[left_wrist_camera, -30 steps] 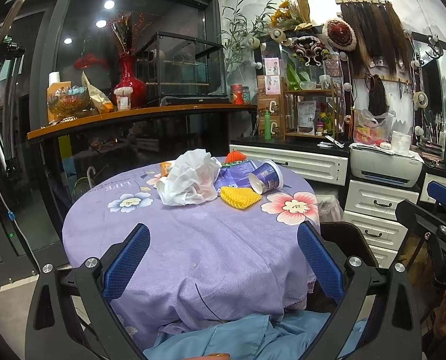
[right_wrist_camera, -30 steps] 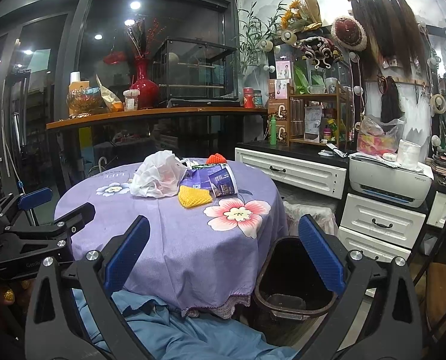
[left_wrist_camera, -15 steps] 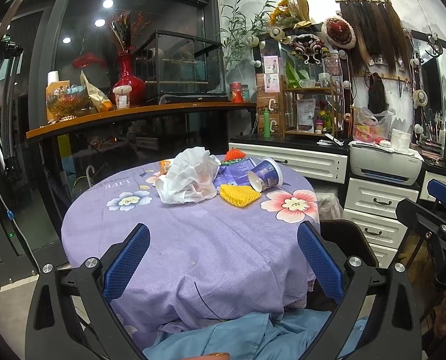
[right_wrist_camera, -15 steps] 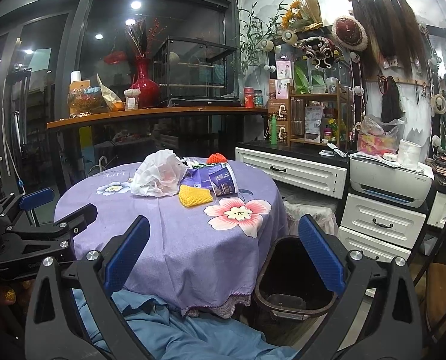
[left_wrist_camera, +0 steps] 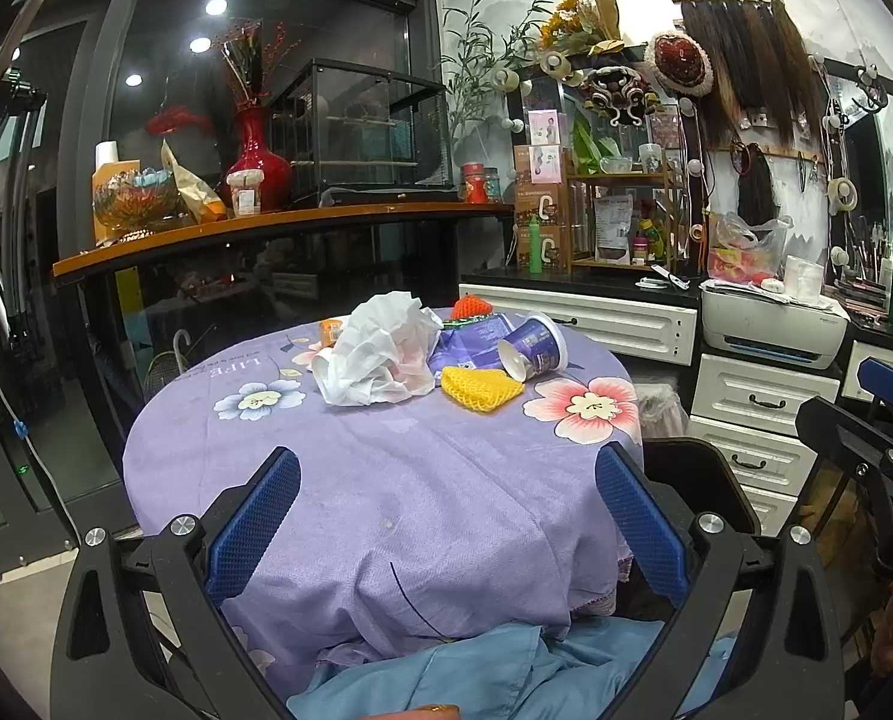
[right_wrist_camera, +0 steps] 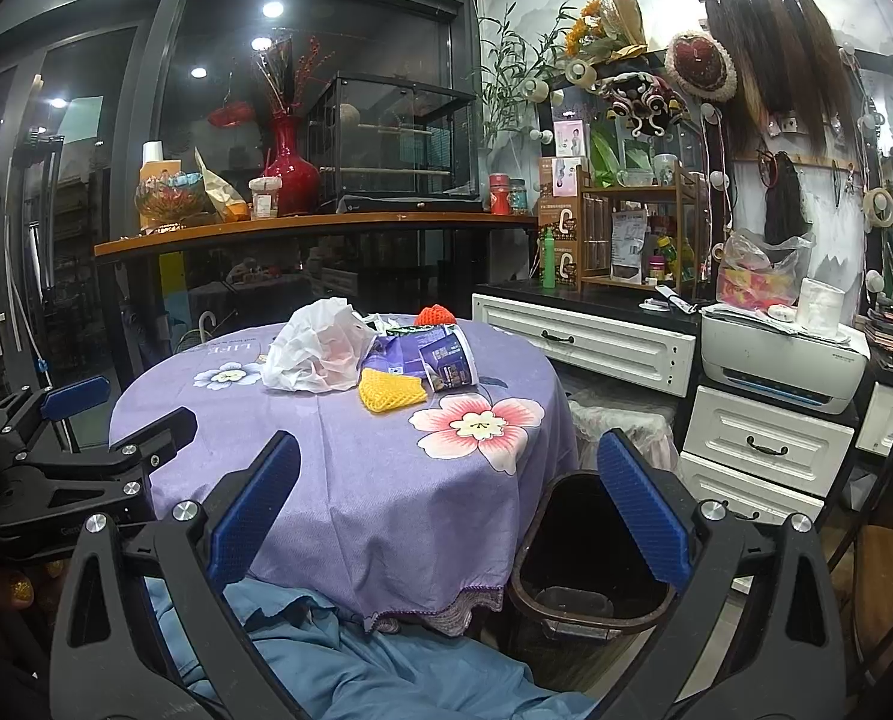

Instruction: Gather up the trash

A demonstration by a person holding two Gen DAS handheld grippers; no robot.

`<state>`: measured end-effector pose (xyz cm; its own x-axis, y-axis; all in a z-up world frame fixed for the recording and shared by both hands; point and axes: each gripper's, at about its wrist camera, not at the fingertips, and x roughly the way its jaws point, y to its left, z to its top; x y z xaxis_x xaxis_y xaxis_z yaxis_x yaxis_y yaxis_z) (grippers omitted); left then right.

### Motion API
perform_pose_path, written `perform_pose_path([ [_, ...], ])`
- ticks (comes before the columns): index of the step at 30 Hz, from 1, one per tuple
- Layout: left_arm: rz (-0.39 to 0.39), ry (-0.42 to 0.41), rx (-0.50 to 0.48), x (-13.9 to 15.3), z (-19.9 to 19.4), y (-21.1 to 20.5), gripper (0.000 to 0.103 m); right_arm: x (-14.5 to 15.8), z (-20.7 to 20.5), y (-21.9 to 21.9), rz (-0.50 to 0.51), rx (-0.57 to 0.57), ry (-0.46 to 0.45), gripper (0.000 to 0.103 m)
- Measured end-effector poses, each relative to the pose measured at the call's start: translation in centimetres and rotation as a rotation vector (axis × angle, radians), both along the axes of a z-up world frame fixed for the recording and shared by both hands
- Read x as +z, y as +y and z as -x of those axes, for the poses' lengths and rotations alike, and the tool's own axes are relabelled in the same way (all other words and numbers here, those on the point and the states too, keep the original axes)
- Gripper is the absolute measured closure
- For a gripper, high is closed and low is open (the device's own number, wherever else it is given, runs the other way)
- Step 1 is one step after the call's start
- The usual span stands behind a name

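While both grippers hang near the table's near edge, the trash lies in a heap at the far side of the purple cloth (left_wrist_camera: 386, 480). The left gripper (left_wrist_camera: 446, 516) has its blue pads wide apart with nothing between them; the right gripper (right_wrist_camera: 446, 516) is spread the same way, also empty. In the heap, a crumpled white bag (left_wrist_camera: 380, 354) sits to the left, with a yellow foam net (left_wrist_camera: 479, 387) just beside it. A purple cup (left_wrist_camera: 533, 345) lies on its side behind the net, touching a purple wrapper (left_wrist_camera: 464, 348). An orange net (left_wrist_camera: 469, 307) peeks out behind these, and a small orange item (left_wrist_camera: 330, 330) lies left of the bag. In the right wrist view, a dark bin (right_wrist_camera: 590, 546) stands on the floor just beside the table, below the cloth's right edge. Blue fabric (right_wrist_camera: 350, 660) shows at the bottom.
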<state>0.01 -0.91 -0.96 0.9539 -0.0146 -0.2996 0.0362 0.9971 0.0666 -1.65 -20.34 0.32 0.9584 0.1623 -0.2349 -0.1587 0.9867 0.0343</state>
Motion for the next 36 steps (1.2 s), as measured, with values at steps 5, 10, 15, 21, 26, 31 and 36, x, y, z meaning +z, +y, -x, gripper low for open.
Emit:
perform_pose_path([
  [5,0.0,0.0,-0.002,-0.1,0.0,0.1,0.005,0.0,0.0,0.0,0.0,-0.001,-0.002,0.005],
  [10,0.0,0.001,-0.001,0.0,0.0,0.1,0.005,0.0,0.0,0.0,-0.001,0.0,-0.002,0.005],
  [15,-0.001,0.001,0.0,-0.1,0.0,0.2,0.005,0.0,0.0,0.0,0.0,0.0,-0.002,0.005],
  [21,0.0,0.015,0.005,0.0,-0.1,0.2,0.005,-0.1,0.0,0.0,0.0,0.0,0.001,0.005],
  [26,-0.001,0.015,0.005,-0.1,-0.1,0.3,0.005,-0.5,-0.4,0.2,0.001,0.001,0.007,0.005],
  [31,-0.003,0.025,0.007,-0.6,-0.4,0.8,0.005,-0.9,-0.7,0.3,-0.003,-0.001,0.015,0.005],
  [36,-0.009,0.029,0.008,-0.9,-0.6,1.0,0.005,-1.1,-0.9,0.0,-0.004,-0.002,0.022,0.005],
])
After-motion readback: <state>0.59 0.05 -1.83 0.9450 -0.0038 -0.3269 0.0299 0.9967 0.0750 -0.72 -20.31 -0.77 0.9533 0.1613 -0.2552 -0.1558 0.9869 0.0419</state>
